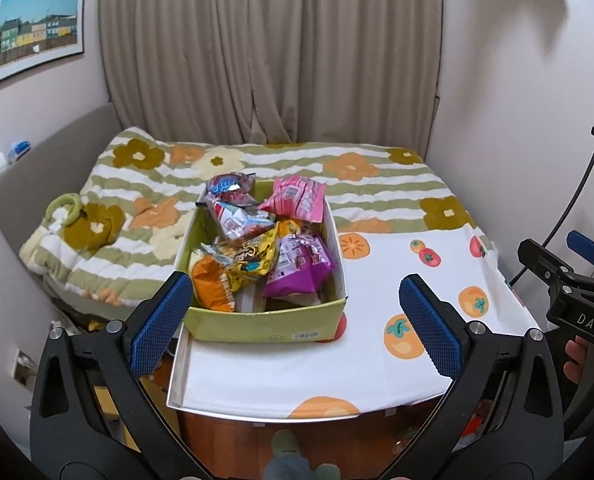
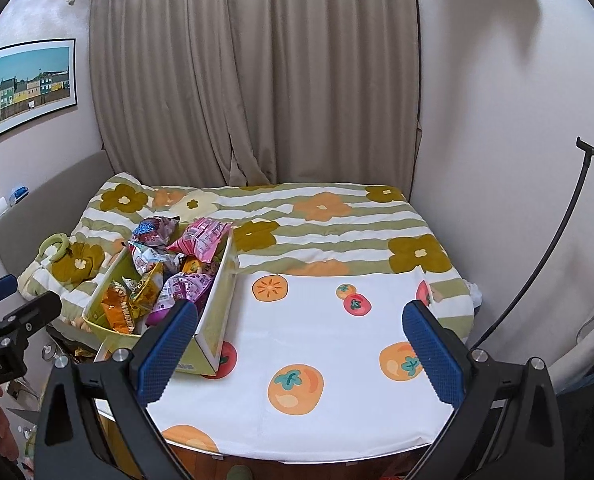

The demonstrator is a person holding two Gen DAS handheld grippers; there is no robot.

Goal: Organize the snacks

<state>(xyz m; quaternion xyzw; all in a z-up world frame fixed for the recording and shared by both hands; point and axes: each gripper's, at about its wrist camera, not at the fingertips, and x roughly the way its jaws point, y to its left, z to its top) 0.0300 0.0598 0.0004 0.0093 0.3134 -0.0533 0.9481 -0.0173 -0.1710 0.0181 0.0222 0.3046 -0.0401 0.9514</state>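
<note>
Both grippers are hanging released, empty. The snack box [image 1: 265, 322] is sitting dead ahead at twelve o'clock of the left gripper [image 1: 297, 320], its long axis running away; the right gripper [image 2: 301, 348] is finding it at ten o'clock, farther off.

1 yellow-green box [image 1: 257, 326] holds a heap of snack packets; 7 can be told apart: 1 orange [image 1: 211, 282], 1 yellow [image 1: 253, 258], 2 purple (the nearer [image 1: 297, 280], the farther [image 1: 303, 248]), 1 pink [image 1: 297, 198], 1 red-and-white [image 1: 237, 218] and 1 blue-and-red [image 1: 229, 186]. Others may lie beneath, uncountable. 2 grippers appear: left gripper [image 1: 295, 320], right gripper [image 2: 301, 348], each with 2 blue pads. 1 white cloth [image 2: 329, 344] shows about 8 printed fruits. 1 floral quilt [image 2: 337, 220], 1 green ring [image 1: 63, 206], 1 framed picture [image 1: 37, 32], 1 curtain [image 1: 273, 48].
</note>
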